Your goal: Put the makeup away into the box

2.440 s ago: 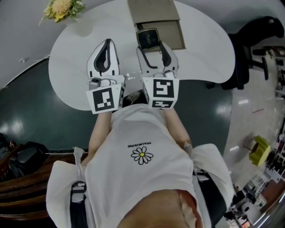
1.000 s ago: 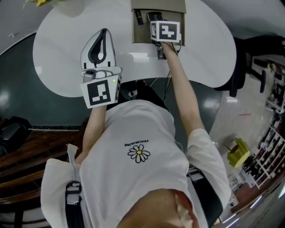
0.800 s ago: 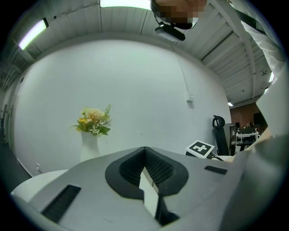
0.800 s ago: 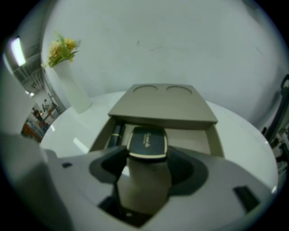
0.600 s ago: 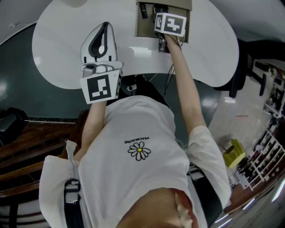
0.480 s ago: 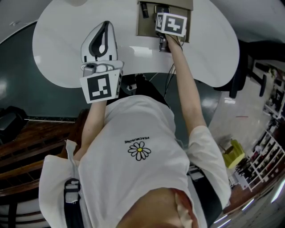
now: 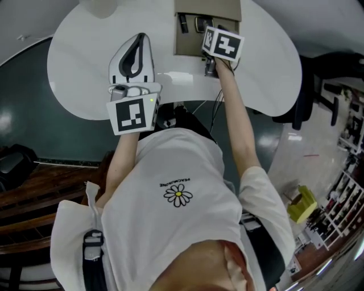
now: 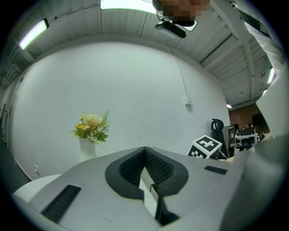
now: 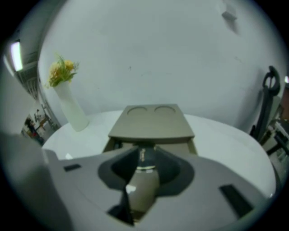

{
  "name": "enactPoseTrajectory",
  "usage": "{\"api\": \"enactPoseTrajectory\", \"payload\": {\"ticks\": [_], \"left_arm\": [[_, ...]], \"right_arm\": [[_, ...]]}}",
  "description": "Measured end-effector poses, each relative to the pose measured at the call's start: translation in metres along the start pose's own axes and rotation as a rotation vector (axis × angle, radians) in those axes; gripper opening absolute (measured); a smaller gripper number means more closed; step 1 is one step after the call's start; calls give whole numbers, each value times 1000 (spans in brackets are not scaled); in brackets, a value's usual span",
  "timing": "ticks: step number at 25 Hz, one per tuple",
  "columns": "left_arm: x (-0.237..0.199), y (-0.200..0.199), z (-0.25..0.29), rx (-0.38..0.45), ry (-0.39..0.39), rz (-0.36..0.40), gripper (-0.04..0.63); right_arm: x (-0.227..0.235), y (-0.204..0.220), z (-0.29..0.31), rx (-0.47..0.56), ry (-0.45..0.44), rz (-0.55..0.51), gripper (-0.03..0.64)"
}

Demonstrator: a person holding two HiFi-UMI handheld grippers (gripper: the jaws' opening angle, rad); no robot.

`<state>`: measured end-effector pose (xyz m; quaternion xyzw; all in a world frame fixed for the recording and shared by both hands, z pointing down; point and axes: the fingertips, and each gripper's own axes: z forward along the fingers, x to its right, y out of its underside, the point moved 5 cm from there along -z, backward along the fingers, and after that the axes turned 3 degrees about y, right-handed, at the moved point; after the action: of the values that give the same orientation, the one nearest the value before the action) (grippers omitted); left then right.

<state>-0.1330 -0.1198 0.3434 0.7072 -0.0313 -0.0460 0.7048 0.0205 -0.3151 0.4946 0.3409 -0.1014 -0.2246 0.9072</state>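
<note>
The tan box [image 7: 207, 10] stands at the far side of the white table [image 7: 79, 74] with its drawer pulled out toward me. Dark makeup pieces [image 7: 183, 23] lie in the drawer. My right gripper [image 9: 141, 159] hovers tilted down over the drawer, its marker cube [image 7: 224, 45] hiding the fingers from above. Its jaws are closing and hold nothing; through their gap I see a dark piece with a gold band [image 9: 142, 155] lying in the drawer. My left gripper [image 7: 138, 37] is shut and empty, level above the table left of the box.
A white vase of yellow flowers [image 9: 67, 97] stands at the table's far left [image 8: 90, 131]. The box lid [image 9: 153, 122] has two round recesses. A black chair [image 7: 310, 91] is beyond the table's right edge. Cables hang at the near edge [image 7: 199, 108].
The right gripper carried a dark compact from the near edge to the drawer and let it go. In the last half second it has drawn back and up. The left gripper stayed put.
</note>
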Motion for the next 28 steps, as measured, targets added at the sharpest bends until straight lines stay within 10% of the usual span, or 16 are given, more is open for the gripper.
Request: {"api": "enactPoseTrajectory", "payload": {"ticks": [3, 14, 28], "left_arm": [[4, -18, 4, 33, 20, 8, 21], [27, -76, -5, 115, 63, 13, 21], [62, -102, -3, 210, 76, 39, 21]], "right_arm": [[10, -27, -35, 151, 59, 22, 36], [-4, -89, -189, 715, 111, -133, 29], [-39, -65, -274, 965, 50, -228, 29]]}}
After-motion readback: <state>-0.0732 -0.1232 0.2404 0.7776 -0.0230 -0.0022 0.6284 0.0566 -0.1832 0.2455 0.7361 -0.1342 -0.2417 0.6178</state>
